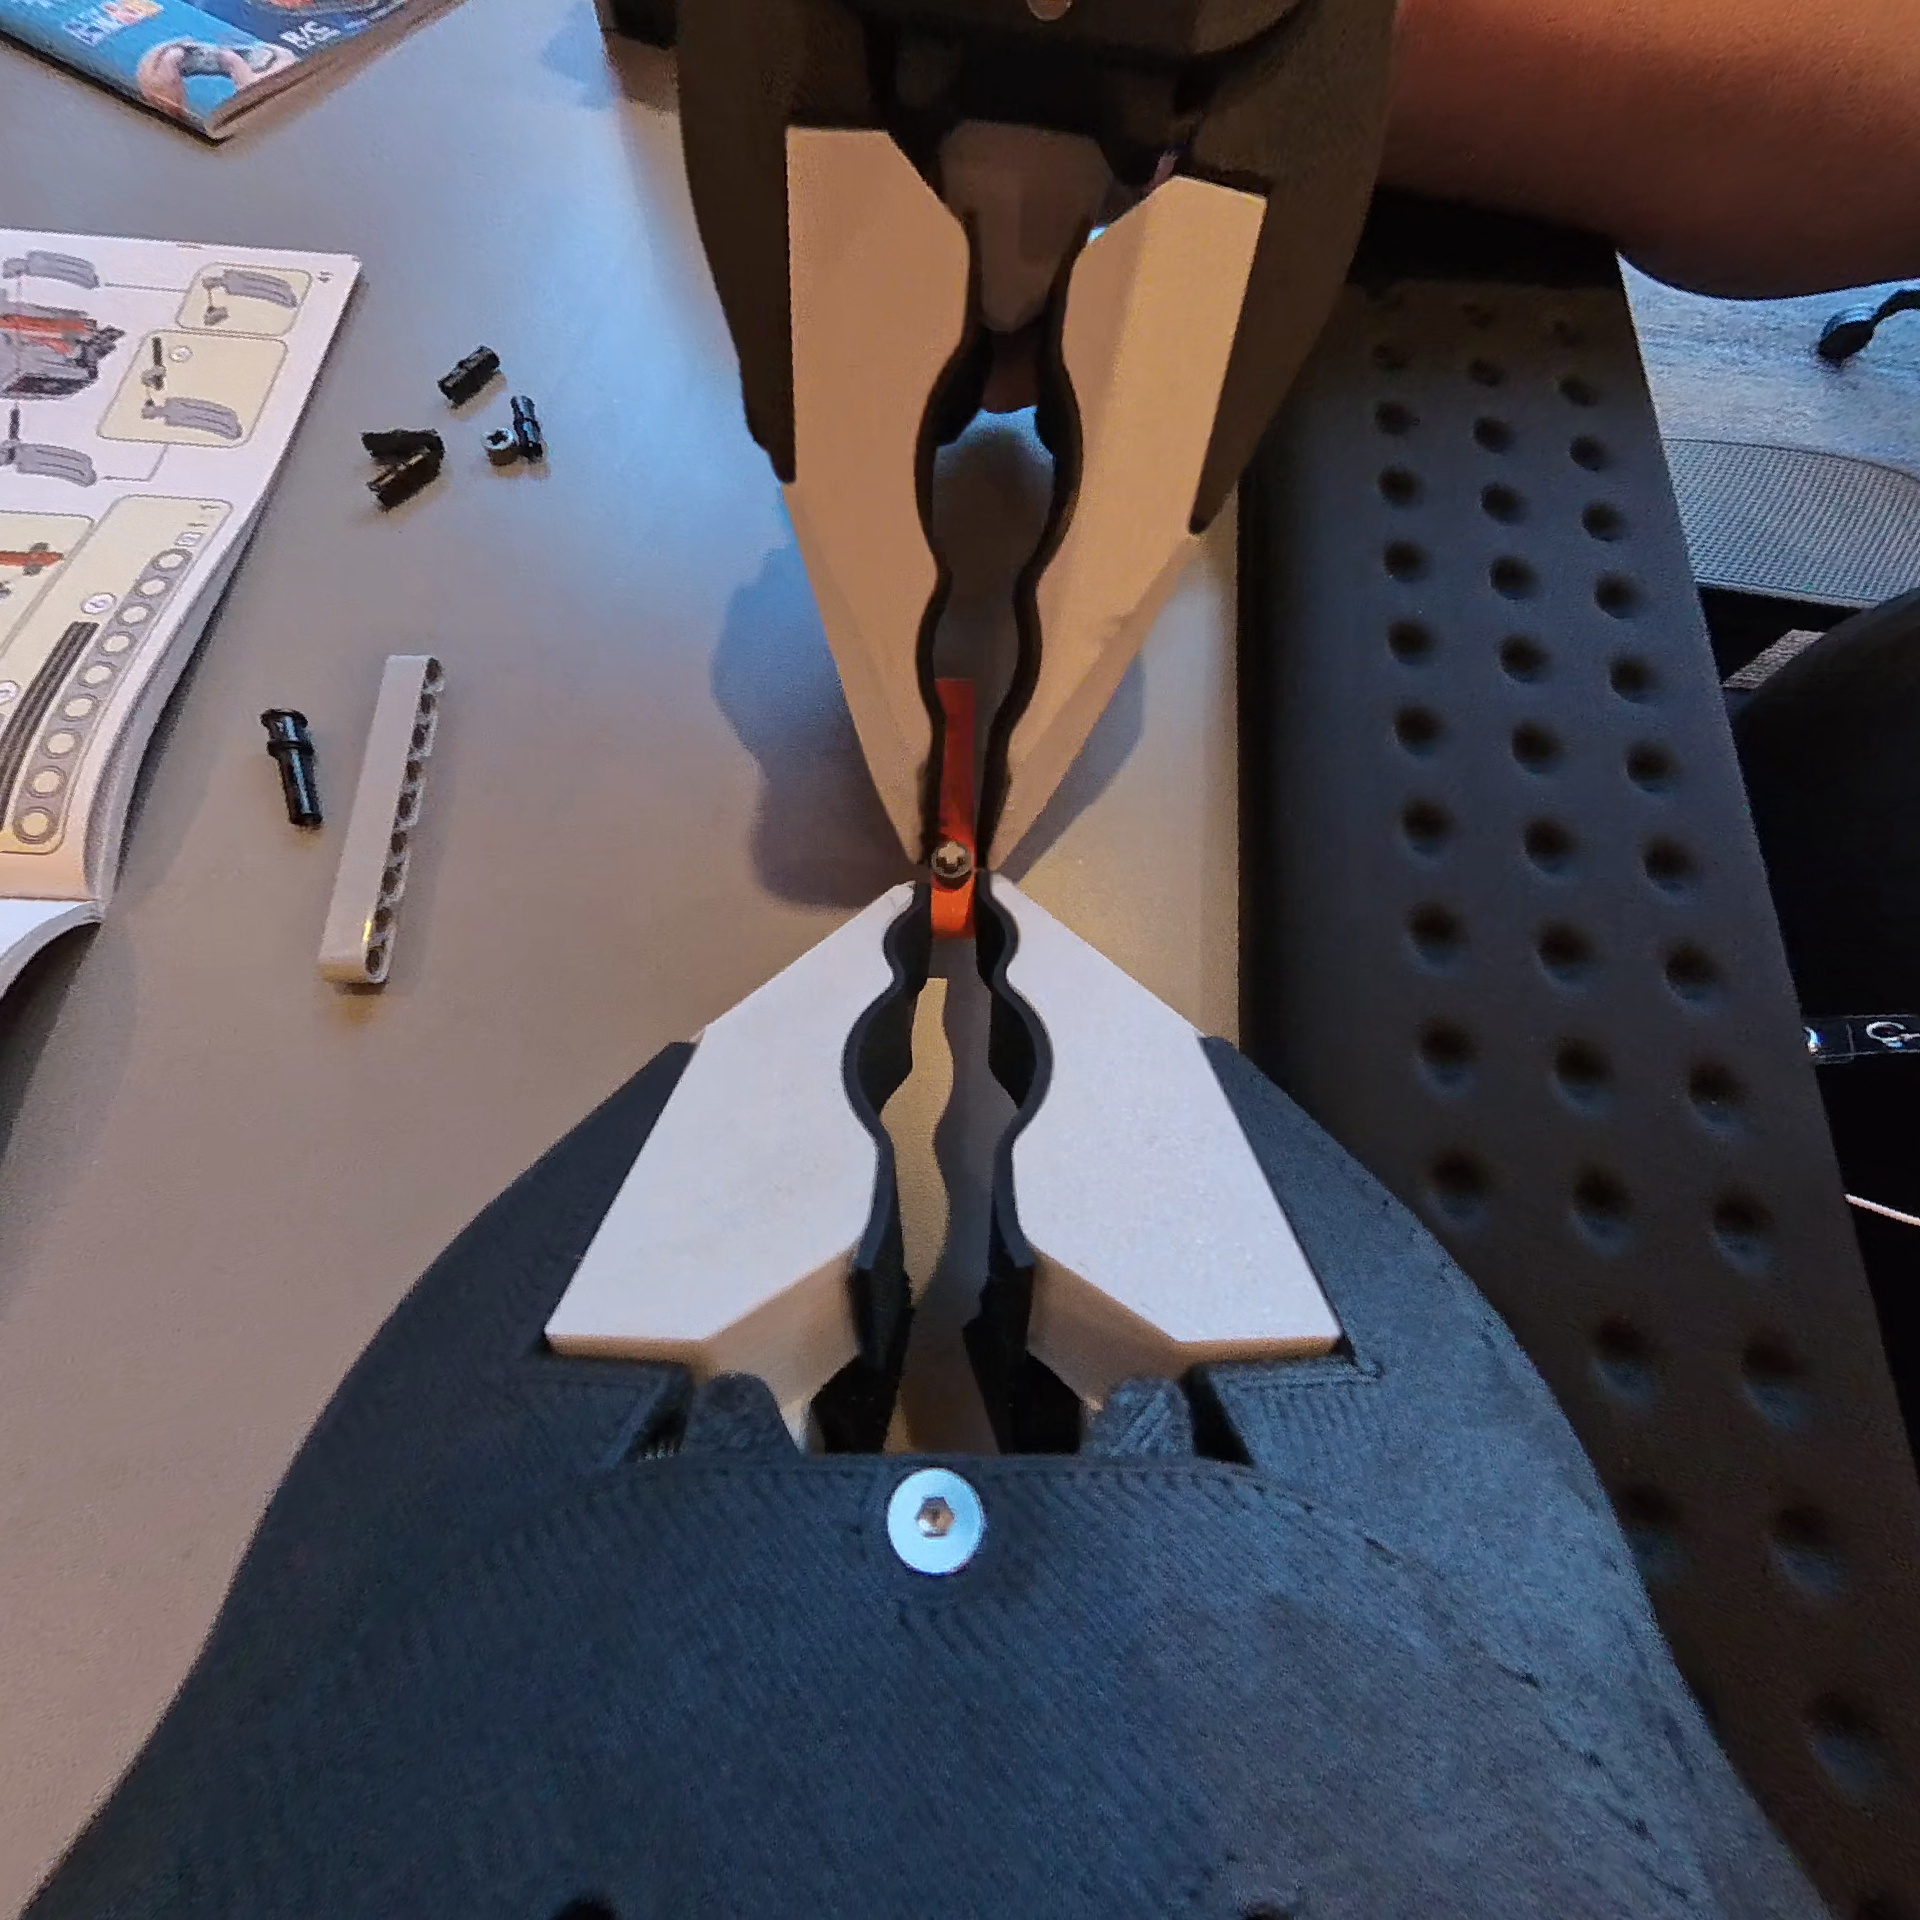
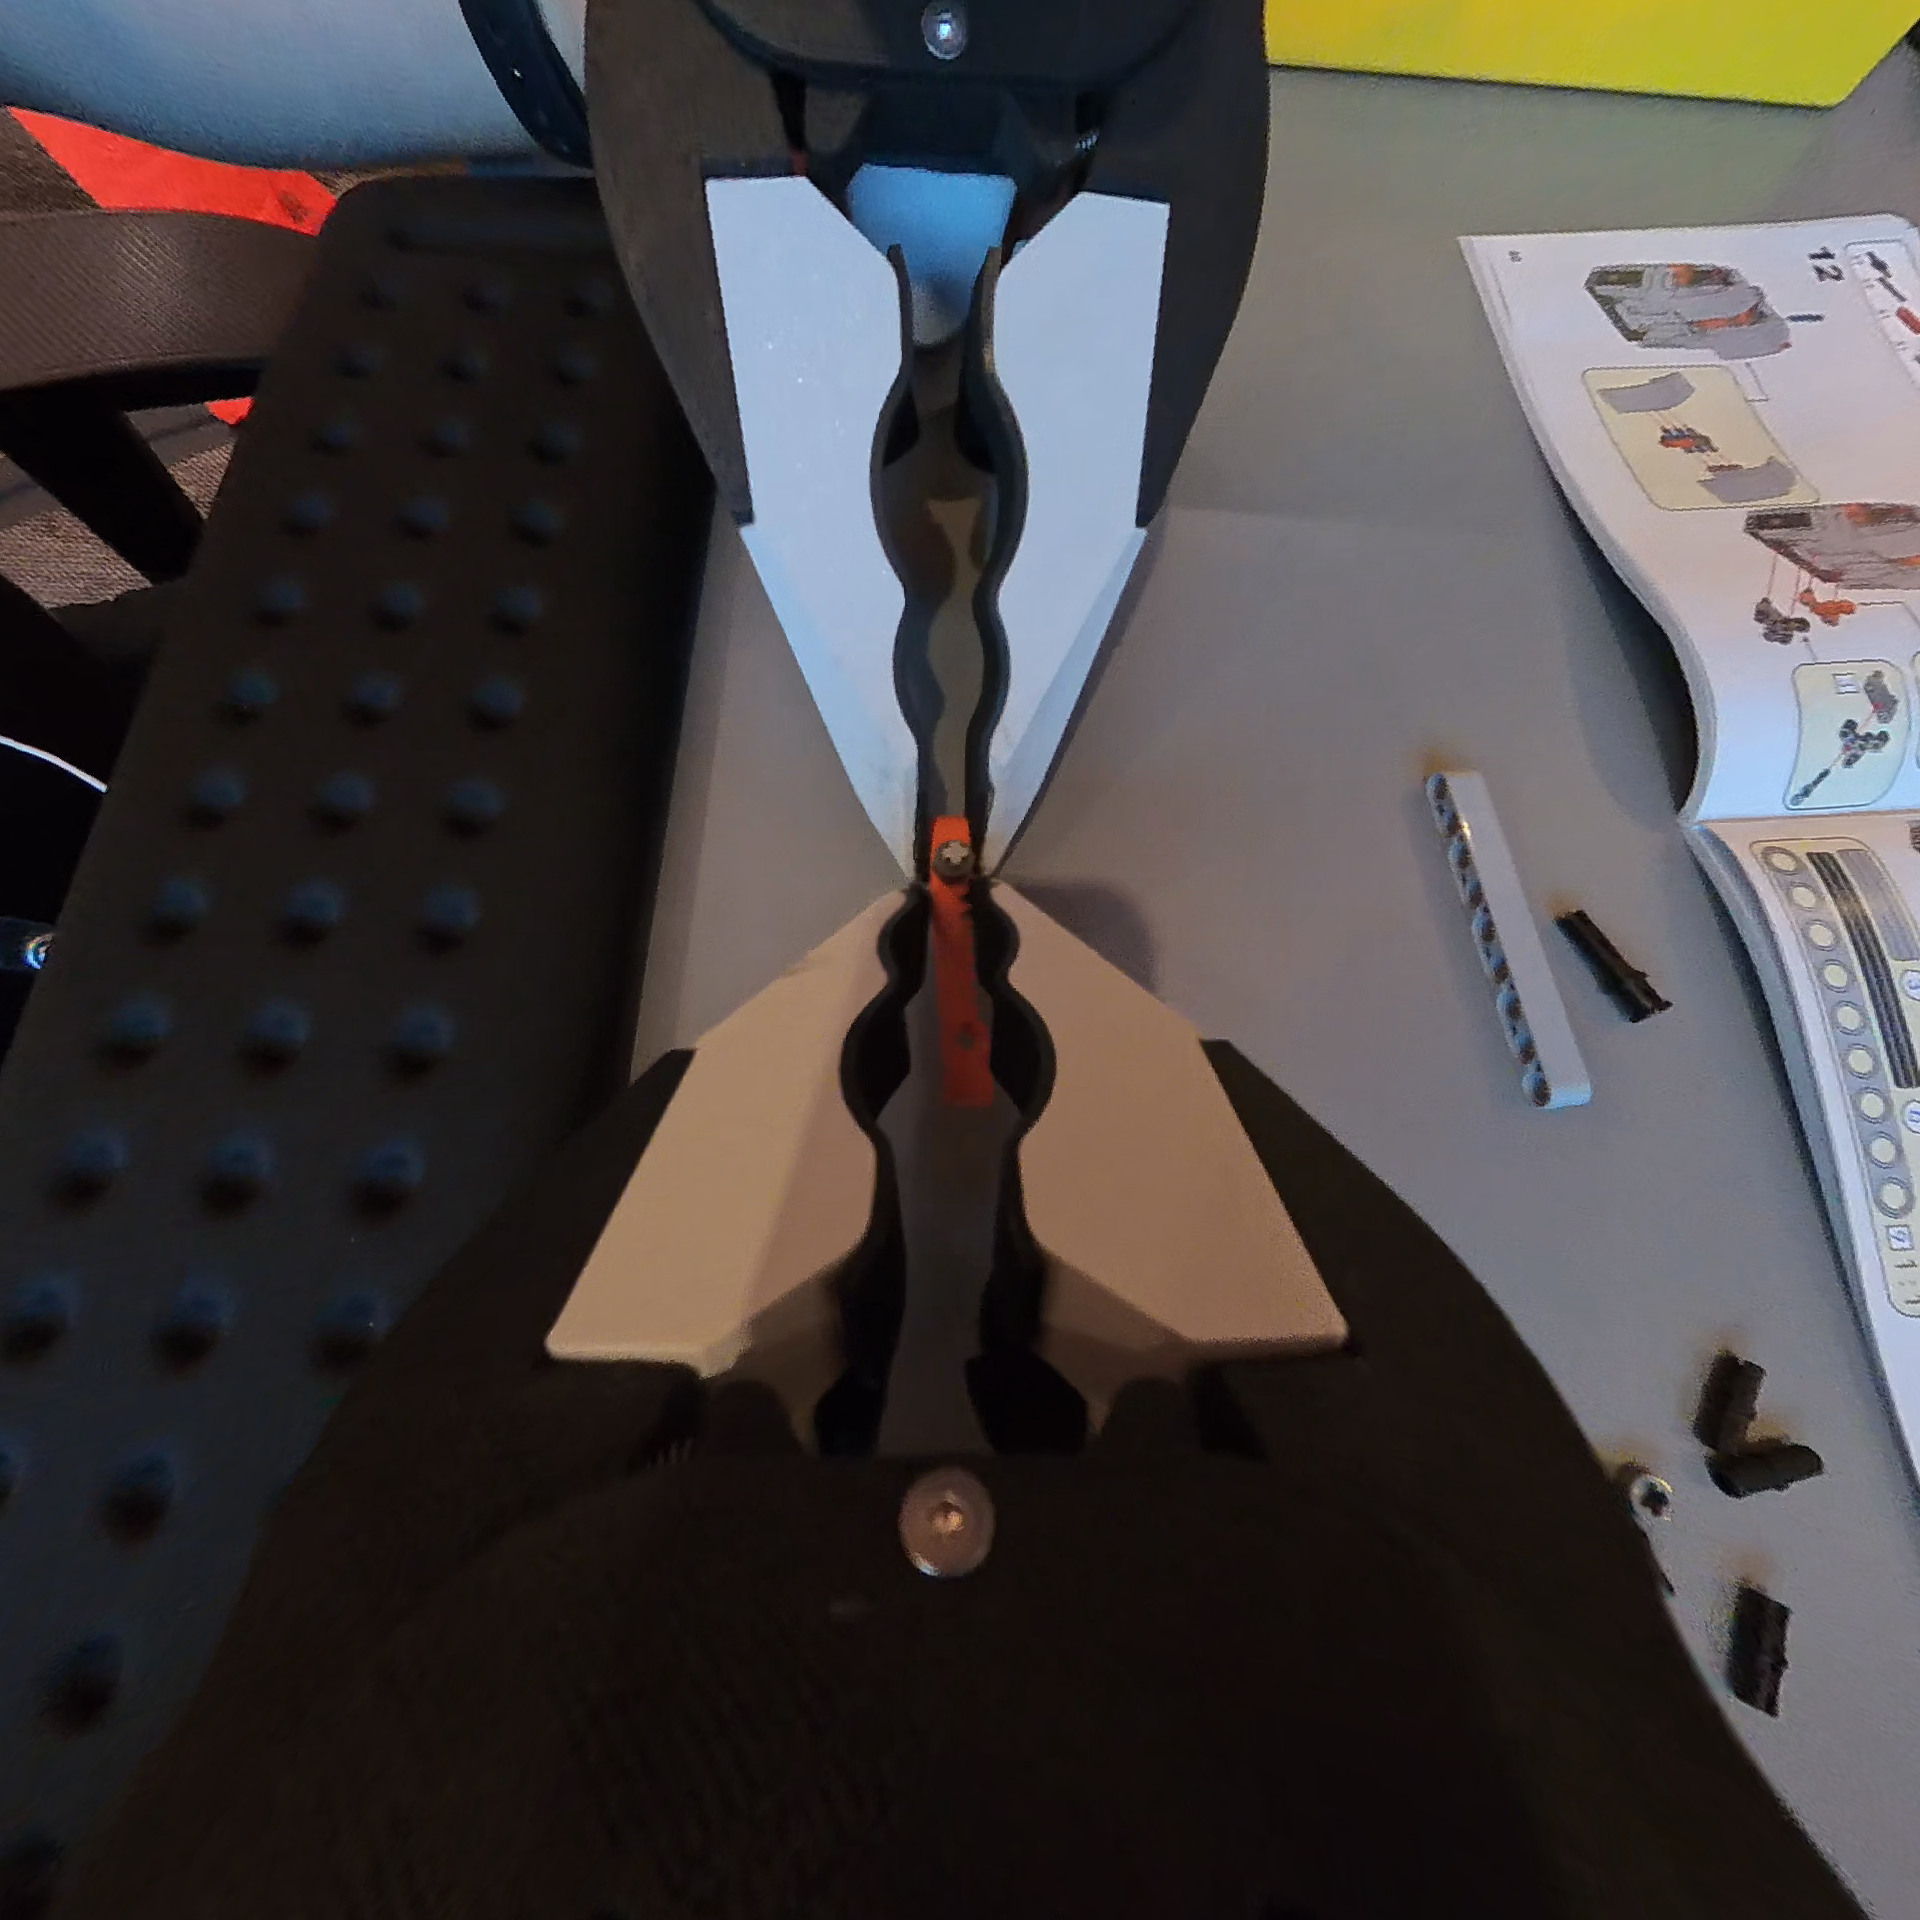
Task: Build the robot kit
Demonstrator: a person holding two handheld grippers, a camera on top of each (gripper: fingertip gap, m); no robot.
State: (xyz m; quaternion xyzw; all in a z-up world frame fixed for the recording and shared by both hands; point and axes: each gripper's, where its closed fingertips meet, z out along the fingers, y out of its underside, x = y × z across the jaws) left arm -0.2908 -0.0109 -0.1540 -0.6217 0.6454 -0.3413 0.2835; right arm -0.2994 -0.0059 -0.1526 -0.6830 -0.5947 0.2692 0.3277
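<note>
My two grippers meet tip to tip above a grey table [image 1: 571, 1039]. A thin orange beam [image 1: 953, 916] with a grey cross-headed pin [image 1: 951, 858] in its end hole spans both. My left gripper [image 1: 951, 899] is shut on the beam's end by the pin. My right gripper [image 2: 951, 904] is shut on the rest of the beam [image 2: 961, 997], which runs back between its fingers. Each gripper shows in the other's view, the right one [image 1: 951, 831] and the left one [image 2: 951, 844]. Whether the left fingertips press the pin [image 2: 953, 858] or only the beam, I cannot tell.
A long grey holed beam [image 1: 382, 821], a black pin [image 1: 293, 767] and small black connectors [image 1: 405, 462] lie beside an open instruction booklet [image 1: 156, 499]. A black perforated panel [image 1: 1507, 727] borders the table. A yellow box [image 2: 1558, 42] stands at the back. A person's arm [image 1: 1662, 135] shows. Both grippers' tips are close together, under 4 cm apart.
</note>
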